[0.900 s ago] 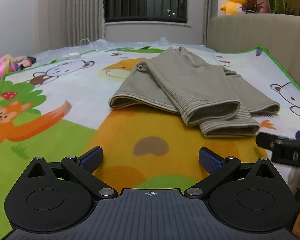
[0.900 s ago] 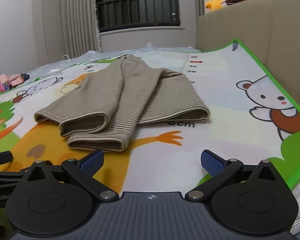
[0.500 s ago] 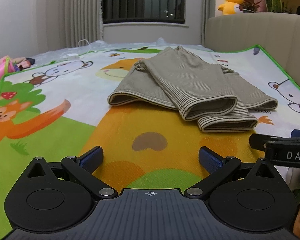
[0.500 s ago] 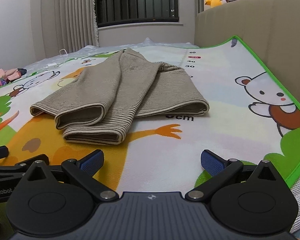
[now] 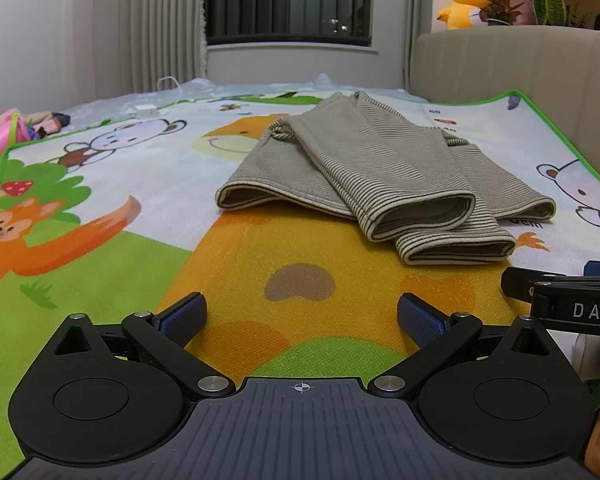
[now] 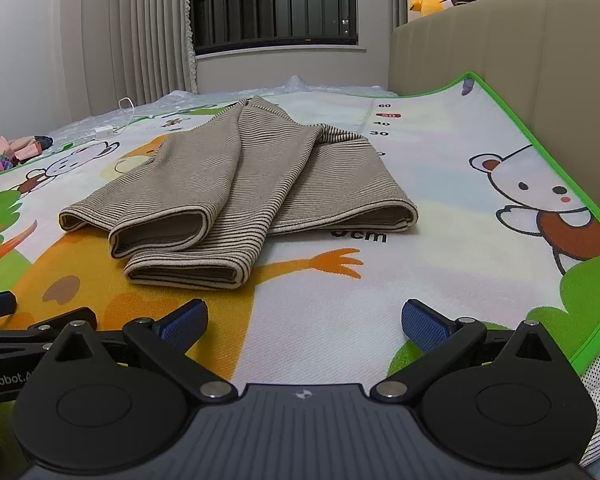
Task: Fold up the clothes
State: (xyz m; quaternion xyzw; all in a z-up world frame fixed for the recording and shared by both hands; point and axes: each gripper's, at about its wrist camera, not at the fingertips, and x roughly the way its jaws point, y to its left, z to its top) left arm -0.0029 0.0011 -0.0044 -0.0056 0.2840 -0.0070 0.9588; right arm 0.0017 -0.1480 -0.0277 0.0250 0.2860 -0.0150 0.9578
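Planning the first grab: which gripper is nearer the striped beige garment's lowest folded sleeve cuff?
Neither clearly. That cuff lies ahead-left of the right gripper and ahead-right of the left gripper; both open, short of it.

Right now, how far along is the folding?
Partly done: the striped garment lies on the mat with both sleeves folded in across the body, cuffs toward the cameras. In hand: nothing; the left gripper and right gripper are open, short of the cloth. Left: likely folding the body over.
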